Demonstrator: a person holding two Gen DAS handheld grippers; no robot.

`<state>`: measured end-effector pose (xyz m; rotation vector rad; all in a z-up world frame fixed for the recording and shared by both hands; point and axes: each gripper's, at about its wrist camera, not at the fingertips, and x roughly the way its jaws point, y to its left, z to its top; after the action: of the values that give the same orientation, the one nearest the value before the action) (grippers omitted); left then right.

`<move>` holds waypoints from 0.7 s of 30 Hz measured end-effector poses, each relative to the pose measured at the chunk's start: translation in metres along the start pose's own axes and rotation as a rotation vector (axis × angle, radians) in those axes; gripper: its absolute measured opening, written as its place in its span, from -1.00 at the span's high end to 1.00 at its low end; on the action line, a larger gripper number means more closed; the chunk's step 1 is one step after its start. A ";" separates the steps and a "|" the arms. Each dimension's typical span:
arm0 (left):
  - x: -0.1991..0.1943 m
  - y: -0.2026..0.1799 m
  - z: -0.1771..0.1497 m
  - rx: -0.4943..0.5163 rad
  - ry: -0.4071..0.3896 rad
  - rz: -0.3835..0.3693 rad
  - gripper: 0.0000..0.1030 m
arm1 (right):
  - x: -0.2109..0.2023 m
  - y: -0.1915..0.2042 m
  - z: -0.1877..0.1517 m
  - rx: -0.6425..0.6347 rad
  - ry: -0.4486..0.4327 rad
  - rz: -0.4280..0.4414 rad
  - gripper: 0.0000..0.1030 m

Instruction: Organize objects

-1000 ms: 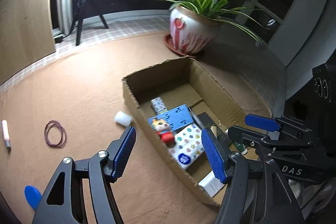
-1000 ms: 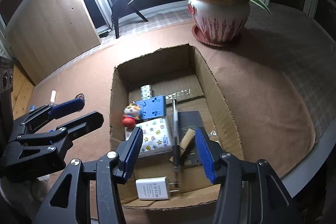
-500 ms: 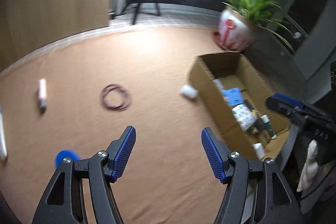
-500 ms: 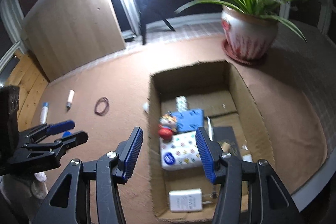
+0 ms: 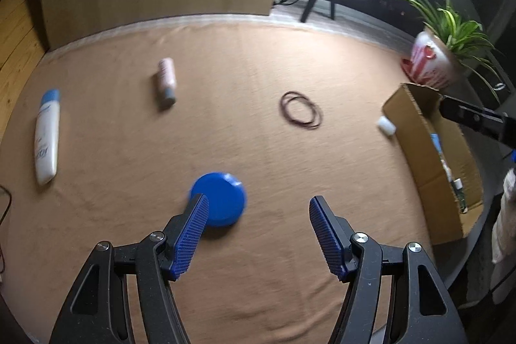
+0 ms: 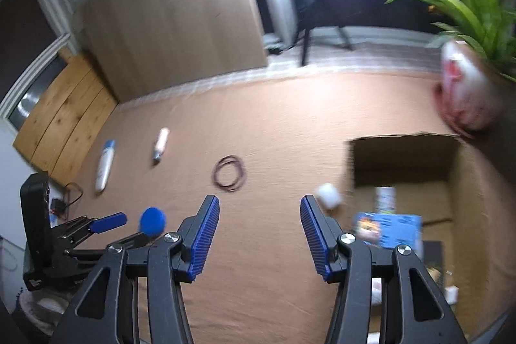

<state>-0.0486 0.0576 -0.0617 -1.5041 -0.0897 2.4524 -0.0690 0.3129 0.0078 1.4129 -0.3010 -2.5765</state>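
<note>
Pointing steeply down, the left gripper (image 5: 256,232) hung over a blue disc (image 5: 219,199), jaws released; the right gripper (image 6: 259,236) likewise gaped empty.

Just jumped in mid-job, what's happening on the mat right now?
A person is tidying loose items into the cardboard box with two handheld grippers. Both are open and empty. The left gripper hangs over the blue round lid, its left finger in front of the lid. The right gripper points at bare mat between the rubber bands and the small white cap beside the box. A white tube and a pink tube lie farther out.
</note>
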 end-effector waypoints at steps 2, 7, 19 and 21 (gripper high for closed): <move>0.001 0.008 -0.004 -0.007 0.003 0.016 -0.34 | 0.016 0.006 0.008 0.001 0.035 0.027 0.06; 0.011 0.017 -0.006 -0.015 0.019 0.048 -0.36 | 0.055 0.015 0.023 0.016 0.114 0.060 0.06; 0.044 0.021 -0.001 -0.023 0.074 0.069 -0.36 | 0.137 0.011 0.047 0.062 0.289 0.015 0.16; 0.047 0.022 -0.001 -0.022 0.080 0.068 -0.36 | 0.146 0.013 0.050 0.057 0.302 -0.008 0.18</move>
<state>-0.0720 0.0483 -0.1071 -1.6385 -0.0502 2.4472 -0.1882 0.2672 -0.0807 1.7955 -0.3243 -2.3305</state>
